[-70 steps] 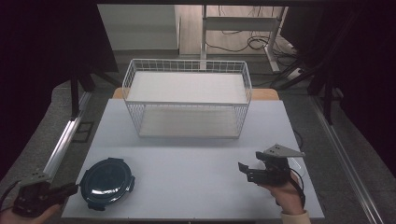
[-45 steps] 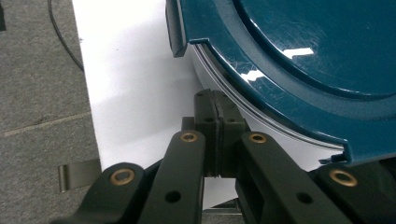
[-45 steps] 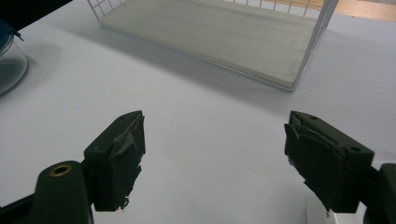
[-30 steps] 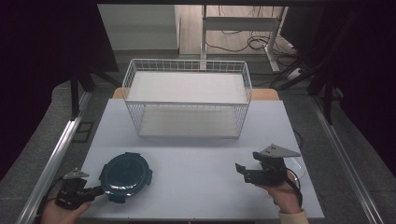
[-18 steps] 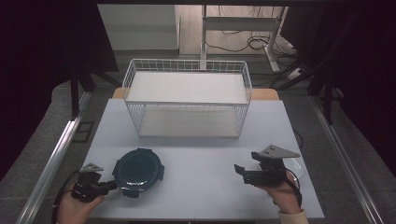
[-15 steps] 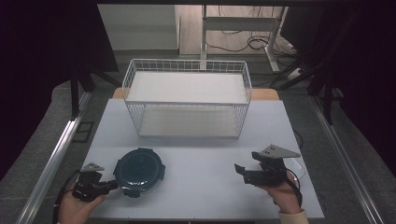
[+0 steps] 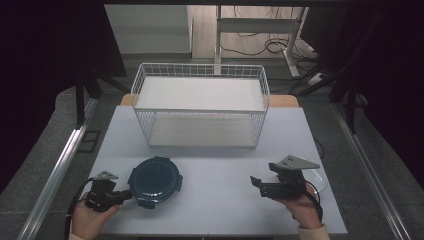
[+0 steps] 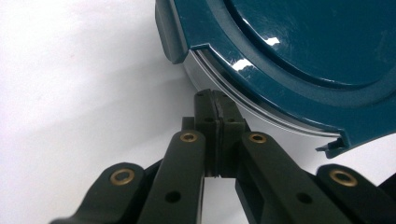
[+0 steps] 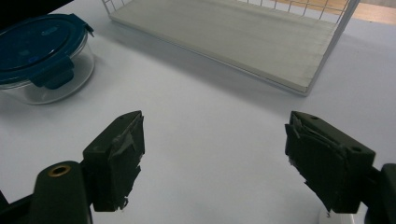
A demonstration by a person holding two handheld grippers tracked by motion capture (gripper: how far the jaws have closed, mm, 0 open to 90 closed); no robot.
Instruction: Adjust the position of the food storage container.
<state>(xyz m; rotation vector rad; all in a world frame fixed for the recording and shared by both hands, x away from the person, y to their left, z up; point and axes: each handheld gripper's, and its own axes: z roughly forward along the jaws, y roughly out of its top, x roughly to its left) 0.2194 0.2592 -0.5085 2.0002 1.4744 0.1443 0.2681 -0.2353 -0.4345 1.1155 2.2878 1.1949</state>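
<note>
White tabletop [image 7: 220,190] fronts a wire basket [image 7: 200,105]. On it, the left gripper [image 8: 215,109] has its jaws pressed together, tips touching the rim of a teal-lidded glass container [image 7: 155,181] in front of the basket, likely to nudge it; whether they pinch anything is hidden. Beside it, the right gripper [image 9: 215,158] hovers, jaws wide apart, idle.
</note>
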